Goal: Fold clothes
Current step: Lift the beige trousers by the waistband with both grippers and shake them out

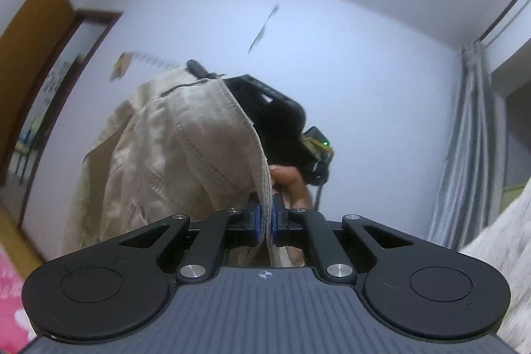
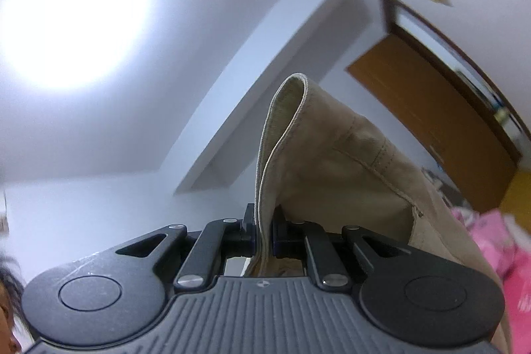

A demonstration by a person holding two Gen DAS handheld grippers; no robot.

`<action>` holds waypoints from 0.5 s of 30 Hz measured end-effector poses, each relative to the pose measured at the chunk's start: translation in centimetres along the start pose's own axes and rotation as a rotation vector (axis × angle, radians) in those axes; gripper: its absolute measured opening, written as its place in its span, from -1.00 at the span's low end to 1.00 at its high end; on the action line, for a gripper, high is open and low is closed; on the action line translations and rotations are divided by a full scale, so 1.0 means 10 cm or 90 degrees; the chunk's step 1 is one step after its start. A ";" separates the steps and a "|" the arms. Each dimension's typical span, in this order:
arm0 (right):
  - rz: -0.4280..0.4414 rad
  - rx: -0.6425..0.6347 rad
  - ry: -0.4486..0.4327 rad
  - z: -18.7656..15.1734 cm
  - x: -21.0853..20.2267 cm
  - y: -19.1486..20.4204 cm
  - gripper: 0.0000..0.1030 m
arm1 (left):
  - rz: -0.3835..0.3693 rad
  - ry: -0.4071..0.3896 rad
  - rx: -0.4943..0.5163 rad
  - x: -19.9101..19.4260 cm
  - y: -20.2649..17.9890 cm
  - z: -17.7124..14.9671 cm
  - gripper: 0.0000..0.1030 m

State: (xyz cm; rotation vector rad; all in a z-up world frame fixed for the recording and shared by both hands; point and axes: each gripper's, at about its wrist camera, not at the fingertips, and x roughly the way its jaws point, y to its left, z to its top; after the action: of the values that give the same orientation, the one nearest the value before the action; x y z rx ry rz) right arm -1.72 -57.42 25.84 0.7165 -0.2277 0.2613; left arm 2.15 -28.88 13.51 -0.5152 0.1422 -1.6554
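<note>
A beige garment (image 1: 172,148) with stitched seams hangs in the air, lifted well up toward the ceiling. My left gripper (image 1: 265,221) is shut on its thick hemmed edge, which runs up from between the blue pads (image 1: 254,222). In the left wrist view the other gripper (image 1: 278,108) shows as a black body behind the cloth, with a hand (image 1: 292,184) under it. My right gripper (image 2: 264,229) is shut on another folded edge of the same beige garment (image 2: 332,161), which rises above the jaws and drapes off to the right.
White walls and ceiling fill both views, with a bright ceiling lamp (image 2: 73,12). An orange-brown door (image 1: 30,55) (image 2: 438,121) stands open. Grey curtains (image 1: 464,154) hang at the right. Pink bedding (image 1: 13,297) (image 2: 497,241) lies below. A light knitted sleeve (image 1: 504,254) is at the right edge.
</note>
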 end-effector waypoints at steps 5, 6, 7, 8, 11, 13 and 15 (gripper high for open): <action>0.045 -0.019 0.088 -0.17 0.66 0.06 -0.81 | 0.061 -0.035 -0.012 -0.27 0.16 -0.01 -0.92; 0.053 -0.010 0.108 -0.28 0.80 0.01 -0.81 | 0.084 -0.037 -0.018 -0.36 0.18 -0.02 -0.92; 0.064 0.002 0.129 -0.42 0.95 -0.04 -0.81 | 0.115 -0.038 -0.024 -0.48 0.20 -0.05 -0.92; 0.075 0.016 0.152 -0.61 1.10 -0.10 -0.81 | 0.145 -0.037 -0.028 -0.59 0.20 -0.08 -0.92; 0.105 0.054 0.230 -1.27 1.55 -0.26 -0.81 | 0.266 -0.025 -0.056 -1.02 0.26 -0.23 -0.92; 0.112 0.086 0.284 -1.79 1.78 -0.38 -0.81 | 0.356 -0.016 -0.095 -1.40 0.31 -0.41 -0.92; 0.114 0.126 0.344 -2.37 2.01 -0.51 -0.81 | 0.452 -0.008 -0.138 -1.81 0.37 -0.61 -0.92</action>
State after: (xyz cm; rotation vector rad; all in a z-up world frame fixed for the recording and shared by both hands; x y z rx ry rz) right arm 21.57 -42.06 11.25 0.7950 0.2532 0.6427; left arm 4.19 -13.21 2.12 -0.5555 0.4454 -0.9463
